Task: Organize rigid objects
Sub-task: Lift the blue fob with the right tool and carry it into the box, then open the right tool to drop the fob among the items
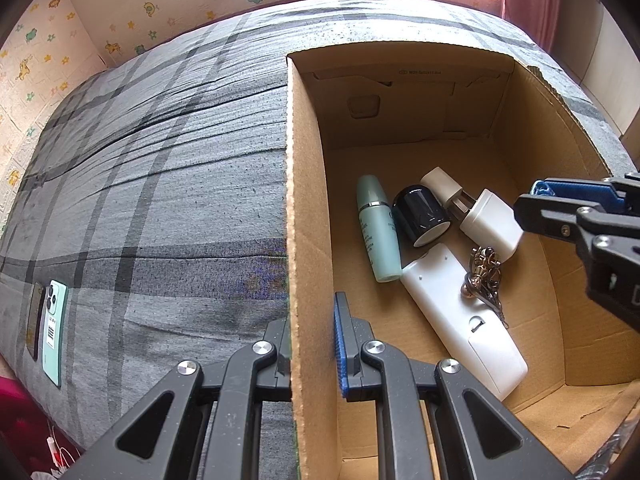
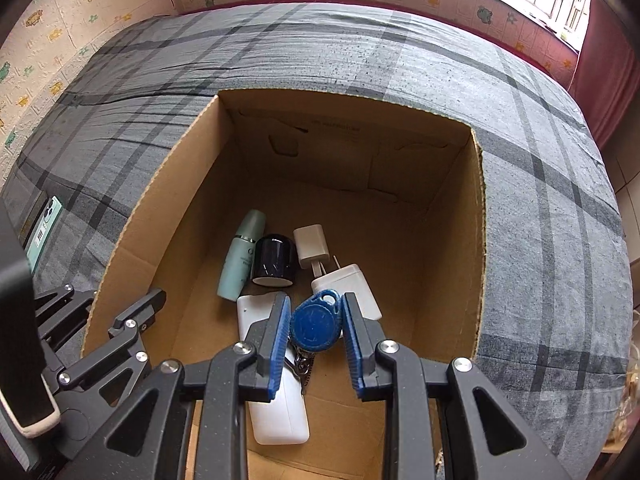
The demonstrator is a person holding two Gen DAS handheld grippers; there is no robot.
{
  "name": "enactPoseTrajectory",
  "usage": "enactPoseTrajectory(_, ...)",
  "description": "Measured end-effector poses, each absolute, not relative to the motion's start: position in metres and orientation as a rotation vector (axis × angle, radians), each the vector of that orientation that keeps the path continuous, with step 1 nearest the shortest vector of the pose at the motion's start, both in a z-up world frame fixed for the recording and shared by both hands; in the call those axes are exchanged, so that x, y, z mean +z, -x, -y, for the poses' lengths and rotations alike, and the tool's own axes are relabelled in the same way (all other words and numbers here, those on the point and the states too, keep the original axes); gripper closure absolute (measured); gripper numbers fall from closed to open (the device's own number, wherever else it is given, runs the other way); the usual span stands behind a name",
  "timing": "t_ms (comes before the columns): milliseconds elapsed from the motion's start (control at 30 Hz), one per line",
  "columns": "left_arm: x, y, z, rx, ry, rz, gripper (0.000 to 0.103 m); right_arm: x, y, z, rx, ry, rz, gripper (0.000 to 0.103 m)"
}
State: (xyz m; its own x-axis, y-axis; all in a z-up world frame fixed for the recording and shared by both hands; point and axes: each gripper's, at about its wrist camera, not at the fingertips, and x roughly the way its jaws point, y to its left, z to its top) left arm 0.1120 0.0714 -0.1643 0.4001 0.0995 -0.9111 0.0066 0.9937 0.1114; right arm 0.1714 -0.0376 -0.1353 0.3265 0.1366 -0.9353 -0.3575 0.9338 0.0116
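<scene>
Nearest in the right wrist view, the right gripper (image 2: 315, 330) holds a round blue plastic key fob (image 2: 315, 326) squeezed between its ribbed blue pads, a metal key ring with clasps (image 2: 301, 362) dangling below it over the open brown corrugated cardboard box (image 2: 478, 240). The left wrist view shows the same metal clasps (image 1: 485, 276) from the side, hanging just above a long white plastic remote-shaped case (image 1: 460, 320) on the box floor, while the fob itself is hidden there. The left gripper (image 1: 310, 344) straddles the box's left wall (image 1: 304, 200), one finger outside and one inside, narrowed onto the cardboard. Farther in lie a pale green cylindrical bottle (image 1: 378, 228) with small print too blurred to read, a squat black jar with a white base (image 1: 420, 216), and two white wall chargers (image 1: 490, 224), the smaller beige-white one (image 1: 440, 188) at the back. Faint printed code on the far box wall is unreadable. The box sits on a bed with a grey plaid sheet (image 1: 160, 160); at its near left edge rest a mint-green phone with a barcode sticker (image 1: 54, 328) and a dark phone (image 1: 35, 320) beside it.
</scene>
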Motion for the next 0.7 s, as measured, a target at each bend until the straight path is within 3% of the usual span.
enactPoseTrajectory(700,-0.164,-0.112,-0.07,0.062,-0.108,-1.157,0.088,-0.157,-0.179,0.033,0.332,0.218,-1.245,0.075)
